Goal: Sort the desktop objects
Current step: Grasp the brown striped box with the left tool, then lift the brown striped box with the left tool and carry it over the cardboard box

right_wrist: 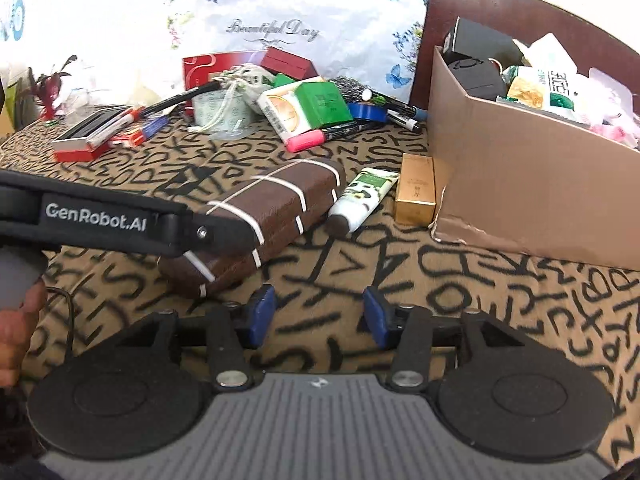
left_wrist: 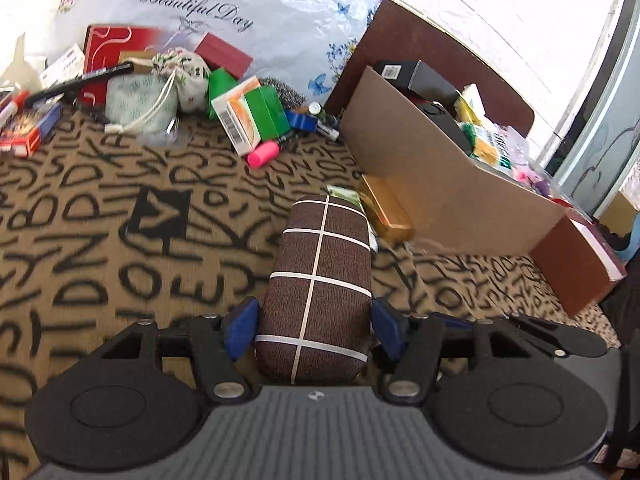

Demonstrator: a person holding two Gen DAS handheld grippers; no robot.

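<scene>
My left gripper [left_wrist: 314,326] is shut on a brown case with white grid lines [left_wrist: 320,276], its blue pads pressed on both sides. The right wrist view shows the same case [right_wrist: 276,208] low over the lettered cloth, with the left gripper's black body [right_wrist: 120,216] on its near end. My right gripper [right_wrist: 316,316] is open and empty above bare cloth, just in front of the case. A cardboard box [right_wrist: 532,188] full of sorted items stands at the right; it also shows in the left wrist view [left_wrist: 452,184].
A white-and-green tube [right_wrist: 362,196] and a gold box [right_wrist: 416,192] lie beside the cardboard box. At the back is a pile: green-orange carton [right_wrist: 300,104], pink highlighter [right_wrist: 306,140], markers, blue tape, red boxes, a drawstring pouch. A floral plastic bag [left_wrist: 224,4] stands behind.
</scene>
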